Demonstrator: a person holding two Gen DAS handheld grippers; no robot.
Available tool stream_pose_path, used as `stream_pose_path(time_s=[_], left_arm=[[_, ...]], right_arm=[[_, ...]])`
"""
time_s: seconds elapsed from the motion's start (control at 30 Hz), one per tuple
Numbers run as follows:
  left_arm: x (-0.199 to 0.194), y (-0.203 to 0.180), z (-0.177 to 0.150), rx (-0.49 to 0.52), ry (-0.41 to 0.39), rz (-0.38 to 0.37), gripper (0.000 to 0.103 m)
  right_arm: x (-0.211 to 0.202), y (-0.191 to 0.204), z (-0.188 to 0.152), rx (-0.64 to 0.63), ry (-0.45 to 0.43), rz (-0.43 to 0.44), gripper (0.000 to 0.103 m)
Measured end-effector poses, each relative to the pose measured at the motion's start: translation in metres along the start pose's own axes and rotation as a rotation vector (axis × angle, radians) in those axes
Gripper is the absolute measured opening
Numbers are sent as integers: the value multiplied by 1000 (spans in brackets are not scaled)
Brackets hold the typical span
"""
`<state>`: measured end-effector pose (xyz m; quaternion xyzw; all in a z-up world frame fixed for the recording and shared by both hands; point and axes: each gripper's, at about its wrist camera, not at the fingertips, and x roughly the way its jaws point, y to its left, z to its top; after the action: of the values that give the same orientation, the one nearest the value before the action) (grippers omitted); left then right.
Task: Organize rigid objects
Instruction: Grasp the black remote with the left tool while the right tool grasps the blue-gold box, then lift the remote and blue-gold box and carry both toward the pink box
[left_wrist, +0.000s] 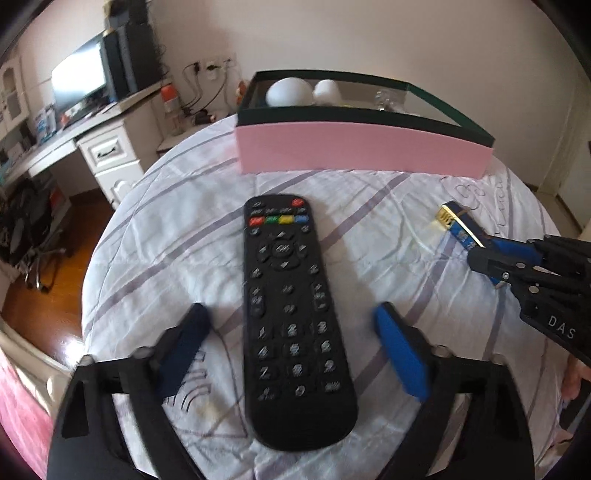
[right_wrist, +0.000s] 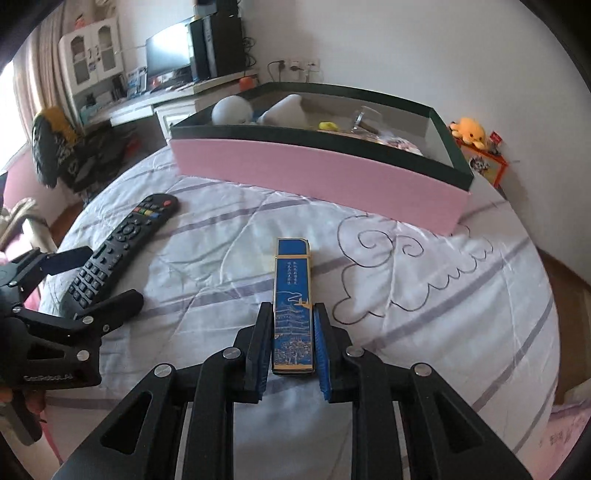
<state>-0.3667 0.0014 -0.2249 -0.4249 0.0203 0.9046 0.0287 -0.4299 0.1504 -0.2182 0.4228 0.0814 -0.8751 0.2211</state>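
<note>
A black remote control (left_wrist: 291, 317) lies lengthwise on the white quilted bed. My left gripper (left_wrist: 291, 314) is open, its blue pads on either side of the remote, apart from it. The remote also shows in the right wrist view (right_wrist: 118, 247), with the left gripper (right_wrist: 88, 277) around its near end. My right gripper (right_wrist: 291, 314) is shut on a slim blue and gold box (right_wrist: 293, 306), held just above the quilt. In the left wrist view the blue box (left_wrist: 460, 227) and right gripper (left_wrist: 484, 254) are at the right.
A pink box with a dark green rim (left_wrist: 362, 147) stands at the back of the bed (left_wrist: 369, 240) and holds white round objects (left_wrist: 288, 90) and other items. It also shows in the right wrist view (right_wrist: 317, 177). A desk with a monitor (left_wrist: 77, 77) stands at the left.
</note>
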Motion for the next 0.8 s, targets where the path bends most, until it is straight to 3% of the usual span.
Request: stream_pose_path(time_s=[0.03,0.1,0.13,0.37,0.8], left_arm=[[-1,-1,2,5,-12,-2,60],[0,0,5,9,-15,-13,46],[0,1,7,3,-16,-27,44],[-8,-4,9,14,-19,-49,44],[-49,-13,23,59,-112,-80,44]], right_arm=[[0,-2,0,2,-2,0,21],[3,-1,3,5,-1,-2,21],[5,0,4,8,-1,-2,21],[3,1,3,14,-9,12,21],[-45,1,16,7,-115,9,21]])
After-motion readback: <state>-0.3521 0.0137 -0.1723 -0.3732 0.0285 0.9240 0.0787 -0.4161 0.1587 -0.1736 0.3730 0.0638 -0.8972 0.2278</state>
